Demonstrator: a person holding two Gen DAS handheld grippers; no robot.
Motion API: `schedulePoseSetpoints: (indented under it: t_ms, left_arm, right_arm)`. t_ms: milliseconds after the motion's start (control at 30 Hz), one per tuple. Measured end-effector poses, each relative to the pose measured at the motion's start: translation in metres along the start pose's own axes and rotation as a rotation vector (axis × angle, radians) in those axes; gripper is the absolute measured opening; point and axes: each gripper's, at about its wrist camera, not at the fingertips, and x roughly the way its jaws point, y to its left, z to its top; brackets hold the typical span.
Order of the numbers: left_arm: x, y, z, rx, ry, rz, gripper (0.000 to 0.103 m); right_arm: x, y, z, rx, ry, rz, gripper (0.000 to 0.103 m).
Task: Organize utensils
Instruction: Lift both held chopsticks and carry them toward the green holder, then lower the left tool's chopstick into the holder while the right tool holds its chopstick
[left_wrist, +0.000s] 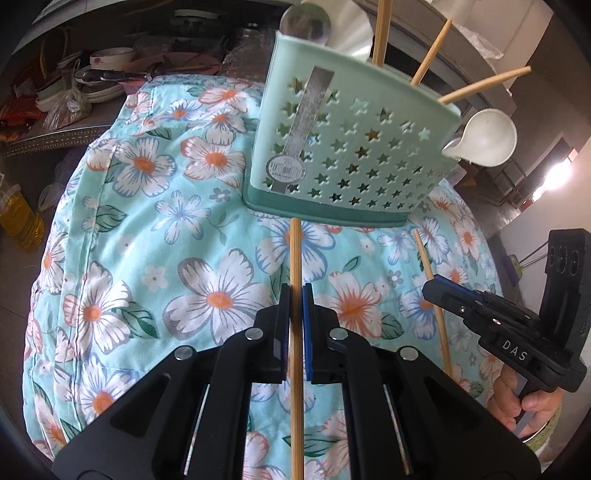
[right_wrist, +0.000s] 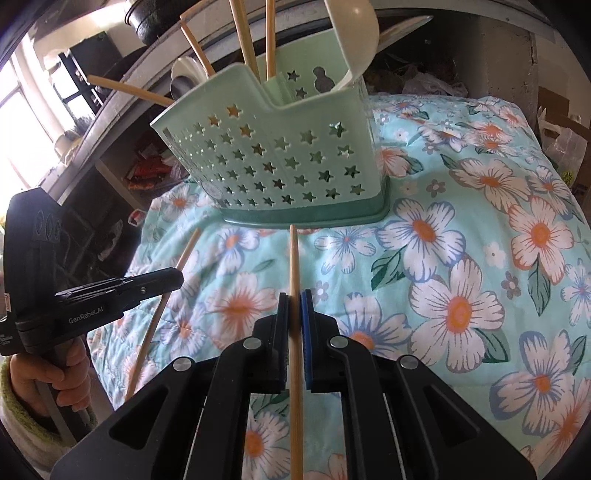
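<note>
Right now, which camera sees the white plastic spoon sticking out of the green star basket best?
The left wrist view: the white plastic spoon shows its whole bowl beside the green star basket. The right wrist view shows only part of it, behind the basket's rim.

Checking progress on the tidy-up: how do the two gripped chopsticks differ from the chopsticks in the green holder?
The gripped chopsticks, one in the left gripper and one in the right gripper, hang over the floral cloth; the holder's chopsticks stand inside the holder, fanned apart. All look like plain light wood.
</note>
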Motion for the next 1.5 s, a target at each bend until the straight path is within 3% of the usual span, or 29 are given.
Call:
schedulePoseSetpoints:
  t_ms: [200, 400, 833, 1233, 1300, 1400, 1500]
  left_arm:
    - [-0.043, -0.012, 0.001, -0.001, -0.102, -0.071, 0.005]
    - [-0.068, -0.02, 0.002, 0.006, -0.153, -0.119, 0.005]
    - [-0.118, -0.031, 0.015, 0.025, -0.286, -0.168, 0.005]
    - [-0.174, -0.089, 0.099, 0.152, -0.612, -0.197, 0.005]
    - [-0.177, -0.096, 0.115, 0.153, -0.669, -0.207, 0.005]
    - [-0.171, -0.105, 0.138, 0.156, -0.768, -0.162, 0.005]
    - [-0.154, -0.11, 0.159, 0.137, -0.805, -0.141, 0.005]
  right_arm:
    - [-0.037, -0.004, 0.004, 0.027, -0.103, 0.074, 0.007]
    - [-0.071, -0.005, 0.01, 0.025, -0.192, 0.089, 0.007]
    - [-0.099, -0.019, 0.007, 0.042, -0.251, 0.076, 0.007]
    - [-0.109, -0.036, 0.008, 0.1, -0.26, 0.103, 0.007]
    - [-0.109, -0.036, 0.008, 0.099, -0.258, 0.105, 0.007]
    - [-0.108, -0.036, 0.009, 0.099, -0.255, 0.104, 0.007]
    - [-0.108, -0.035, 0.01, 0.098, -0.255, 0.101, 0.007]
